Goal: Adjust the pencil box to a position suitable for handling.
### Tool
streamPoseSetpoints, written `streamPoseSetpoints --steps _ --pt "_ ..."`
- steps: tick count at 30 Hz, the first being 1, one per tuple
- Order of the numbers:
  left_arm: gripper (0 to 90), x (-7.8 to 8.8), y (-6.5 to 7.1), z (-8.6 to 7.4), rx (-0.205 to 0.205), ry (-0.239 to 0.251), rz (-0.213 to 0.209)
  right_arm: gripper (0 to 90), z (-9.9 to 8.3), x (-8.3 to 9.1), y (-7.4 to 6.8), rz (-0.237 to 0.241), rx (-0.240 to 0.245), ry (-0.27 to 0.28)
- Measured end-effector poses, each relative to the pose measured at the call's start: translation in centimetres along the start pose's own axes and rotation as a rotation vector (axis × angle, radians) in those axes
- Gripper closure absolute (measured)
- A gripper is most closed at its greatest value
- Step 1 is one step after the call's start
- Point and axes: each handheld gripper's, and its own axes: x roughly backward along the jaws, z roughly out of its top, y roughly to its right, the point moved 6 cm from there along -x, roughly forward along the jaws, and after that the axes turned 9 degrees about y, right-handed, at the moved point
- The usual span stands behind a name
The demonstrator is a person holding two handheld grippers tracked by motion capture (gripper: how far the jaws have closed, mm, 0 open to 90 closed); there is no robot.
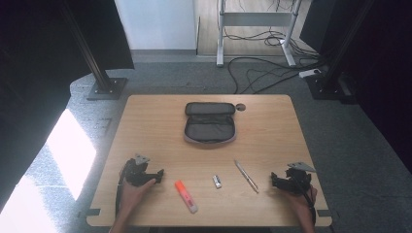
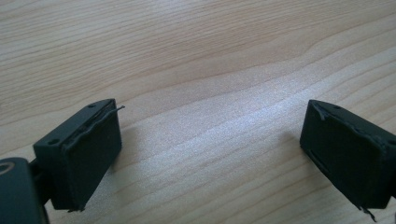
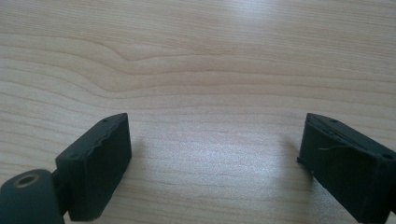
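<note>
Left gripper (image 1: pixel 158 175) and right gripper (image 1: pixel 275 179) rest on desk (image 1: pixel 145 126), jaws wide open, nothing between them (bare wood). Between the grippers: orange highlighter (image 1: pixel 186 196), small eraser (image 1: pixel 216 181), pen (image 1: pixel 246 175). Open pencil case (image 1: pixel 210 123) sits farther back.

Orange highlighter (image 1: pixel 186 196) flat, diagonal, near table's front edge.

wooden table (image 1: pixel 145 126), pencil case (image 1: pixel 210 122), highlighter (image 1: pixel 186 196), pen (image 1: pixel 246 175)
</note>
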Motion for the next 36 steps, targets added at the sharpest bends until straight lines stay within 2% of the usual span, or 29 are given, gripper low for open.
streamPoseSetpoints --steps 19,23,26,36 --pt "7.3 0.2 0.1 -0.1 0.006 0.003 0.006 11.3 0.0 0.1 0.0 -0.004 -0.001 0.006" --pt "10.8 0.3 0.1 -0.1 0.007 0.005 0.009 13.2 0.0 0.2 0.0 -0.009 -0.007 0.010" --pt "14.5 0.6 0.1 0.2 0.006 0.021 0.023 15.0 -0.1 0.3 0.0 -0.010 -0.010 0.011" --pt "17.5 2.3 0.9 2.1 0.019 0.104 -0.008 18.5 0.0 0.6 -0.5 0.018 -0.023 0.036"
